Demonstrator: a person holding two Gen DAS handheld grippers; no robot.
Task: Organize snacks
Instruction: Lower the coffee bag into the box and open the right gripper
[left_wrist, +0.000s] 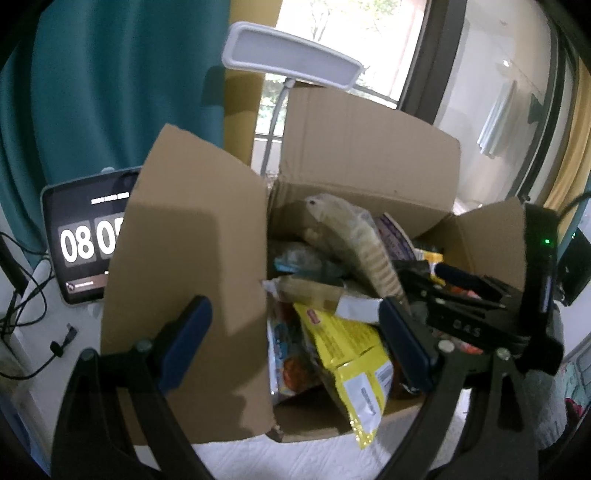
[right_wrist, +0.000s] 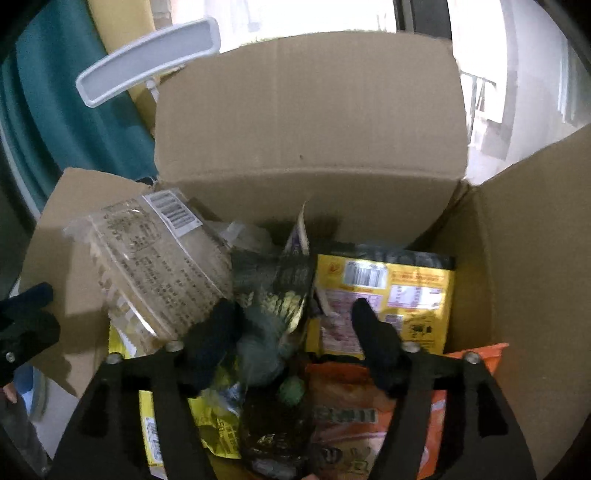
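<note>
My right gripper (right_wrist: 291, 332) gapes, holding nothing, over 1 dark crinkly foil snack bag (right_wrist: 275, 417) in the brown cardboard box (right_wrist: 310, 122): light, slippery; I'd pinch its seam. Left gripper (left_wrist: 295, 343) wide, empty.

Both wrist views look down, close, into the same cardboard box (left_wrist: 192, 229); the right one sits nearer.

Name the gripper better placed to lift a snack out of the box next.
Right. The right gripper is open and already down inside the cardboard box, over the snack packets. The left gripper straddles the box's side flap, one finger outside it.
</note>
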